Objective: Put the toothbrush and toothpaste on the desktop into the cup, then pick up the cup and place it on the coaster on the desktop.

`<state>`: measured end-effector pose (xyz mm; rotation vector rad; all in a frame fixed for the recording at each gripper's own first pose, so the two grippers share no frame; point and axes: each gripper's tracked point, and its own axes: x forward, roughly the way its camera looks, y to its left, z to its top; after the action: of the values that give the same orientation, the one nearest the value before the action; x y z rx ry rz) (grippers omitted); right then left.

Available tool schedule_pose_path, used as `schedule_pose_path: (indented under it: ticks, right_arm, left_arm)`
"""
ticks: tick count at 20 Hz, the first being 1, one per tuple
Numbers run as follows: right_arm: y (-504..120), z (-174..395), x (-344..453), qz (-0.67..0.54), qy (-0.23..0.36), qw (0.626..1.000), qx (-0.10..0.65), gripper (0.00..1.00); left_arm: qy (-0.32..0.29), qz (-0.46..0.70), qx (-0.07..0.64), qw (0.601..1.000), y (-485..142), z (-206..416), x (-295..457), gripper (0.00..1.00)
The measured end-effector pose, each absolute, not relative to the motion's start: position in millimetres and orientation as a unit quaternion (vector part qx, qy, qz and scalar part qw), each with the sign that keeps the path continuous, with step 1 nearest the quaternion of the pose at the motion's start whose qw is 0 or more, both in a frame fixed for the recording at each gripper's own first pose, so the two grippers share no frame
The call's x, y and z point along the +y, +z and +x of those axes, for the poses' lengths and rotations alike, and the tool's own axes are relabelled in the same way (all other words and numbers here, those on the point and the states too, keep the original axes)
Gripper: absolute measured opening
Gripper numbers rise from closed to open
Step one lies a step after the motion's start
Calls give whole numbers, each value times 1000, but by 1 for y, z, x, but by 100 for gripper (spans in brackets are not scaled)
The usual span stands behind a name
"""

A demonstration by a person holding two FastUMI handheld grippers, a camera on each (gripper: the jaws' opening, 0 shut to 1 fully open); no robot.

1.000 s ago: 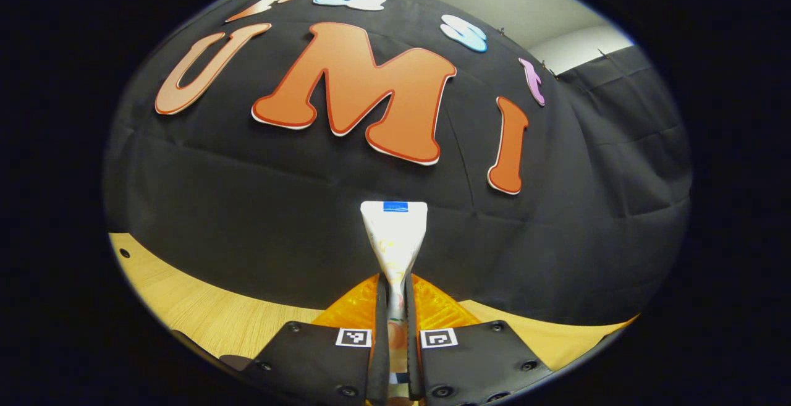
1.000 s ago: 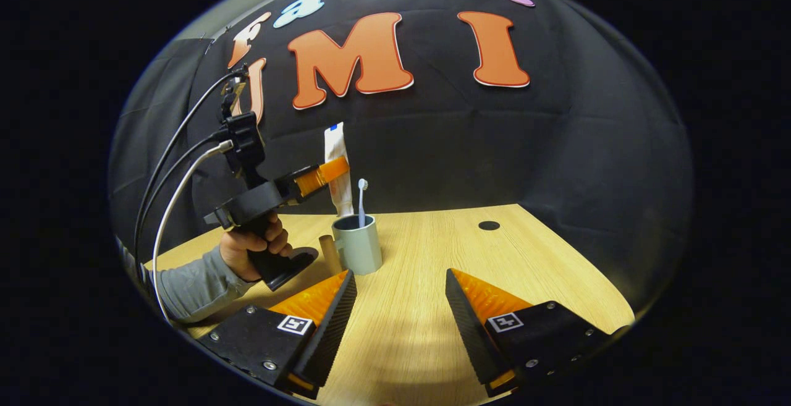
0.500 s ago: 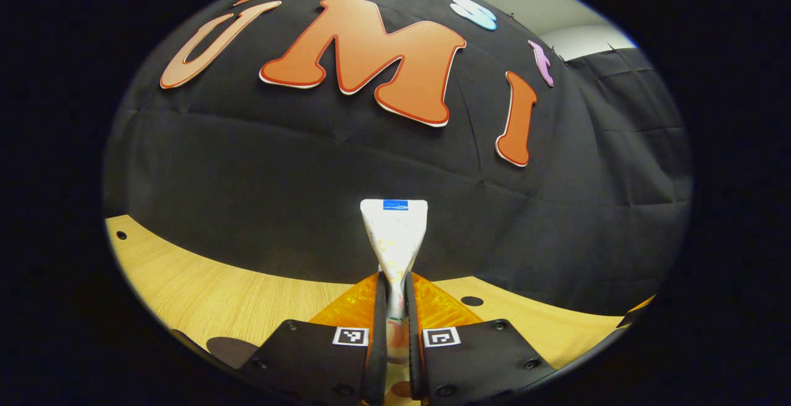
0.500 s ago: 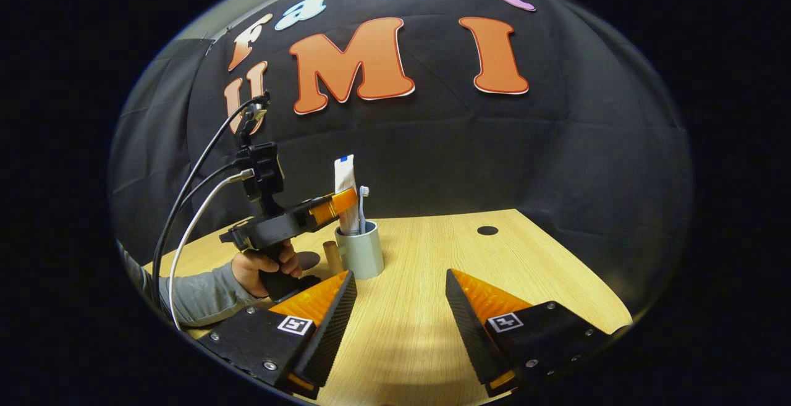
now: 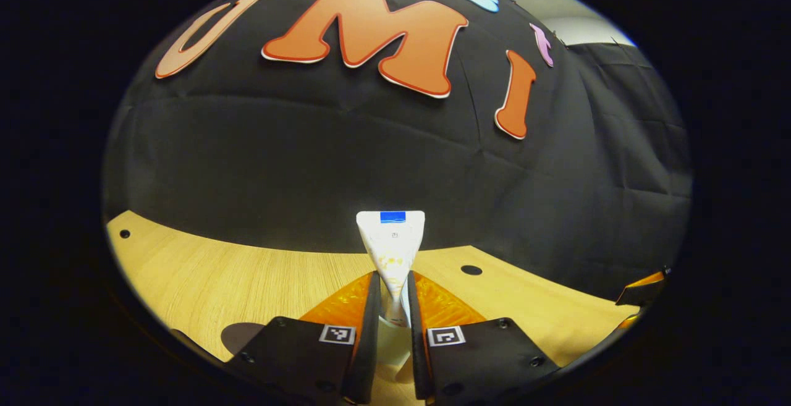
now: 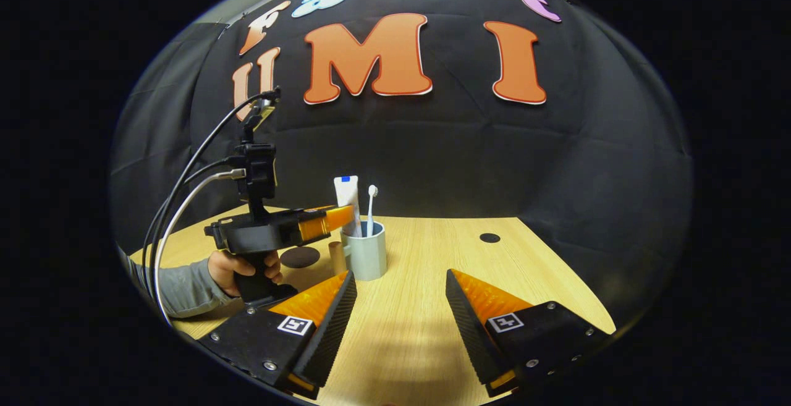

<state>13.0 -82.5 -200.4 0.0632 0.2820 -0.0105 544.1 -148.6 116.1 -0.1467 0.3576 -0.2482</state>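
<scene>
Operator: Since one second ago the left tongs (image 6: 346, 212) have descended; the toothpaste (image 6: 348, 199), formerly above the cup (image 6: 368, 256), now stands with its lower end inside it.

Inspector: Confirm grip state.

Operator: In the left gripper view the left tongs (image 5: 390, 307) have both fingers close together, pinching the toothpaste (image 5: 392, 245) at its narrow waist. Contact looks light; release has probably begun, though I cannot confirm it.

Inspector: Reason for the upright hold?

Operator: Judgement: a vertical tube enters the narrow cup mouth without striking the rim, and the crimped end stays up, clear of the tongs.

Inspector: Other task items?

Operator: The toothbrush (image 6: 370, 208) already stands in the cup, head up, just right of the toothpaste. The dark round coaster (image 6: 300, 257) lies flat on the bench (image 6: 420, 307), left of the cup and apart from it. A small wooden cylinder (image 6: 337, 257) stands just beside the cup's left wall.

Inspector: Right tongs?

Operator: The right tongs (image 6: 400, 307) are spread wide, empty, held low over the bench nearer than the cup. Judgement: parked clear of the insertion.
</scene>
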Motion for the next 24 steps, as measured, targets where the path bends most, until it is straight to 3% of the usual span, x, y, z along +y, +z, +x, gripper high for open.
schedule_pose_path:
  ticks: [2, 5, 7, 9, 10, 12, 24]
  right_arm:
    - [-196, 16, -76, 22, -5, 990, 142, 88]
    - [-187, 23, -69, 8, -5, 989, 148, 88]
    - [-179, 31, -63, 7, -2, 988, 153, 88]
    - [-171, 40, -57, 15, -3, 987, 160, 88]
    - [-165, 47, -55, 22, -4, 987, 161, 88]
    - [-158, 60, -52, 33, -6, 985, 172, 88]
    - [-159, 118, -11, 113, 21, 952, 285, 88]
  left_arm:
    - [-130, -63, 180, 973, 122, 540, -143, 27]
    - [-144, -67, 165, 973, 142, 528, -135, 41]
    - [-145, -65, 154, 975, 157, 520, -124, 60]
    - [-146, -65, 135, 978, 176, 514, -112, 73]
    - [-142, -63, 126, 980, 187, 511, -105, 87]
    - [-137, -57, 111, 983, 206, 503, -94, 95]
    - [-84, -29, 72, 993, 258, 463, -36, 97]
